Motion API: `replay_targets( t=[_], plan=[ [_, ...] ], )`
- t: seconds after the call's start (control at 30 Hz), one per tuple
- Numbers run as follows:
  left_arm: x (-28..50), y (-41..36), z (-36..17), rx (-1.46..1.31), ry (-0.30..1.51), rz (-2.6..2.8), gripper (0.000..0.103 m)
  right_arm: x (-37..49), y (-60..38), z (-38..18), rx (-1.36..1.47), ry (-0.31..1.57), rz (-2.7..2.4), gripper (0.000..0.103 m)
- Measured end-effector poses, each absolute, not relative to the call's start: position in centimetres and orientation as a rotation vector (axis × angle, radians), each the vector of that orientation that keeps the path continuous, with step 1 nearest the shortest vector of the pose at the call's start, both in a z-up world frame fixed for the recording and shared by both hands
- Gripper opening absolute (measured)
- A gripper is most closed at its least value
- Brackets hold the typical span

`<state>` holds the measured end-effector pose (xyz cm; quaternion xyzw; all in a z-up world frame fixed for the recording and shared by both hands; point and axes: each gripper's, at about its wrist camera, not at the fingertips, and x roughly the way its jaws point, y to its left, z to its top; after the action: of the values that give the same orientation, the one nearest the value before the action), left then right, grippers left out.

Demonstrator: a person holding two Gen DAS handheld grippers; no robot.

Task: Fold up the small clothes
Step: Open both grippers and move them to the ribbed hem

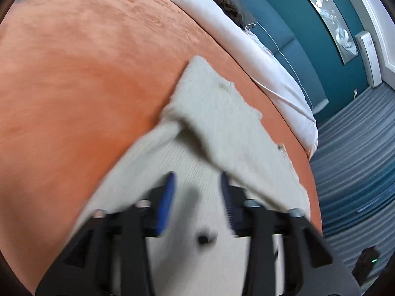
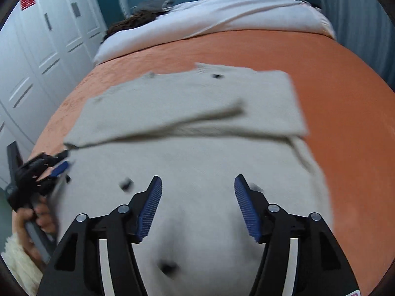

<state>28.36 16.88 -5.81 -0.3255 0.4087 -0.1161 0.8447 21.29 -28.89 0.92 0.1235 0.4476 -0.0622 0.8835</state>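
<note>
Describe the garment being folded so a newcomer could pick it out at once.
Start at the bed with the orange cover; the white duvet lies bunched at its far end. The cardigan is spread on the orange cover, nearer than the duvet. It is the only beige knit, with dark buttons and one sleeve folded across it.

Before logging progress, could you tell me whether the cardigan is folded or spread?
Partly folded: the cardigan has a sleeve laid across its body.

You are in a bedroom: an orange bedspread [image 2: 333, 93] covers the bed, white pillows [image 2: 222, 14] meet a teal headboard [image 1: 279, 32], white wardrobes [image 2: 37, 49] alongside.
</note>
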Motion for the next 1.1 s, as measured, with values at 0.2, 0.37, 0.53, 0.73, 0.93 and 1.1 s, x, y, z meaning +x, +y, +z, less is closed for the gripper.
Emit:
replay_targets(
  t=[0.2, 0.37, 0.53, 0.73, 0.93, 1.1],
  plan=[
    [16.5, 22.0, -3.6, -0.559, 0.956, -0.081, 0.09, 5.0, -36.9, -1.5, 0.475, 1.043, -0.344, 0.069],
    [10.9, 22.2, -3.8, -0.545, 0.98, -0.061, 0.092, 1.6, -35.4, -3.4, 0.614, 1.026, -0.277, 0.069],
    [9.4, 18.9, -4.1, -0.479, 0.98, -0.102, 0.098, 3.0, -32.1, -4.0, 0.586, 0.956, -0.195, 0.075],
    [8.9, 17.3, -4.6, -0.443, 0.93, -0.119, 0.098, 4.1, -30.7, -4.3, 0.582, 0.88, -0.15, 0.081],
    [9.2, 17.1, -4.6, -0.445, 0.919, -0.102, 0.098, 4.2, -31.1, -4.5, 0.645, 0.847, -0.135, 0.081],
    [10.0, 16.9, -4.4, -0.466, 0.939, -0.062, 0.094, 4.7, -31.0, -4.6, 0.635, 0.852, -0.158, 0.073]
  ],
)
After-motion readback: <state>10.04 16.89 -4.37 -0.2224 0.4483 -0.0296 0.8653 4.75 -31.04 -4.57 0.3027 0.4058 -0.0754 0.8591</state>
